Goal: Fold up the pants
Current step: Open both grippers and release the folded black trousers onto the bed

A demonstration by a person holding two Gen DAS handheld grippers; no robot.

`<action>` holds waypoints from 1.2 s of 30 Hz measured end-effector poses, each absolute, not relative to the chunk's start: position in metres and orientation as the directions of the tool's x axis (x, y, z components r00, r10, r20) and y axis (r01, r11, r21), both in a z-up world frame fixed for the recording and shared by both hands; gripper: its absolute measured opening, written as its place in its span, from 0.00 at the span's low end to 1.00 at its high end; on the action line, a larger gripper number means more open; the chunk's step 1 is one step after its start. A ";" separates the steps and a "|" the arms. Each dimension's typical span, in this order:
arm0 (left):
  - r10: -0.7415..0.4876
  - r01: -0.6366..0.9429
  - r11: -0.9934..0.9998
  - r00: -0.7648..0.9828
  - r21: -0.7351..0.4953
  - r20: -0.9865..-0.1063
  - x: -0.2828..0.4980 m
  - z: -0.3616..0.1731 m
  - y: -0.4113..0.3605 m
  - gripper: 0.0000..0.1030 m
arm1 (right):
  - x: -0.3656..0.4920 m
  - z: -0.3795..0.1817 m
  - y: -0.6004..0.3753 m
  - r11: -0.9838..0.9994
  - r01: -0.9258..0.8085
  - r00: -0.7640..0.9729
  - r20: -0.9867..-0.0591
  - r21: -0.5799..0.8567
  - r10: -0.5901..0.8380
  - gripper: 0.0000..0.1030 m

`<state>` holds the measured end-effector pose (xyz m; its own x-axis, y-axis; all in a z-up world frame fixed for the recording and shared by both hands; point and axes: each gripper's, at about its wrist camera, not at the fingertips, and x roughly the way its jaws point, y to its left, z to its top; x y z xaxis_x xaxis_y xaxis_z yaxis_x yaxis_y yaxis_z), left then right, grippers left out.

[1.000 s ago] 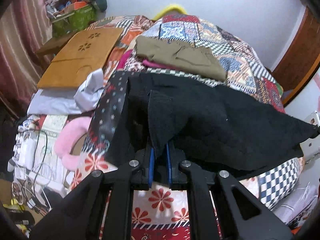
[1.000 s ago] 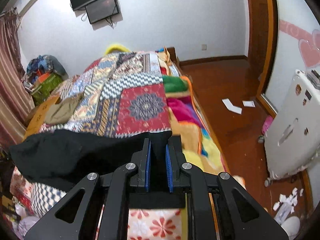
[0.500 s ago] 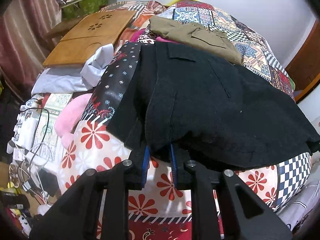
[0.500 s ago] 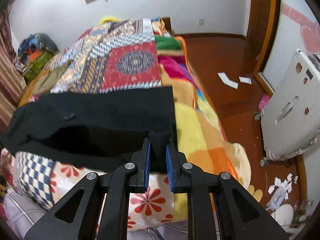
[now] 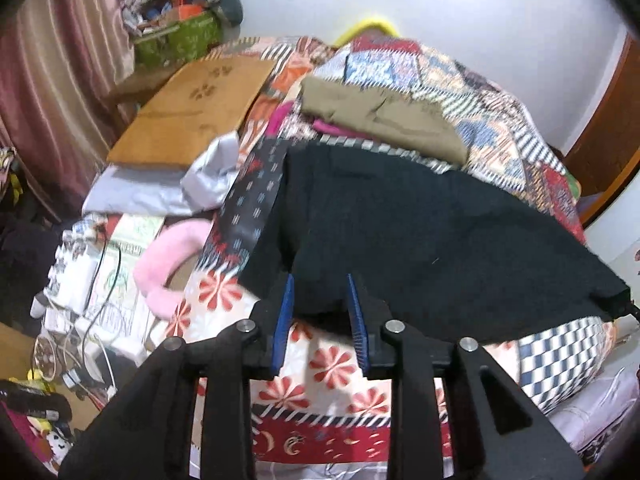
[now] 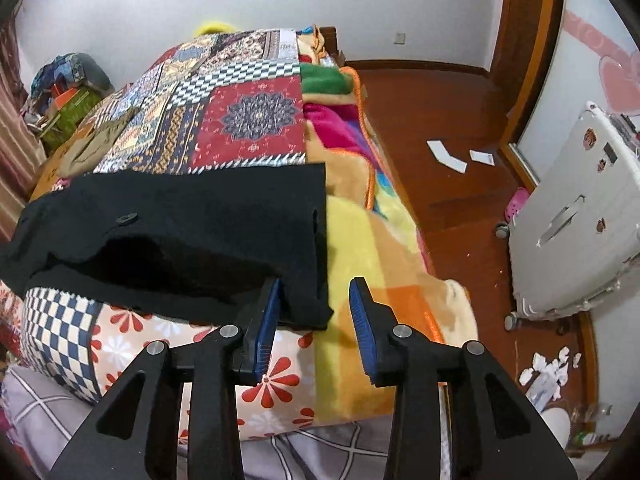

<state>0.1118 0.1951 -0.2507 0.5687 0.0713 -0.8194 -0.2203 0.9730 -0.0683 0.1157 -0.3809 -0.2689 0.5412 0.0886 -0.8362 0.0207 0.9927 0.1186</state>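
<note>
black pants [image 5: 420, 240] lie on the bed's near edge [image 6: 280, 372], both the left gripper [image 5: 320, 316] and right gripper [image 6: 316, 320] spread wide, released; overhanging corners might slide off.

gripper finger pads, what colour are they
Blue, ribbed pads on black arms; clearest in the right wrist view, where the right gripper stands open by the black pants.

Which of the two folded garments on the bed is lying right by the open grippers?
The black pants, spread at the bed's near edge just beyond both grippers' fingers. The olive-brown folded garment lies farther back on the patchwork quilt.
</note>
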 end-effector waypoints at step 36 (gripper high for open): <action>-0.207 0.224 0.967 0.432 -0.119 -0.878 0.290 -0.325 -0.060 0.51 | 0.230 -0.300 -0.363 0.989 -0.073 0.506 -0.849 0.131 0.150 0.32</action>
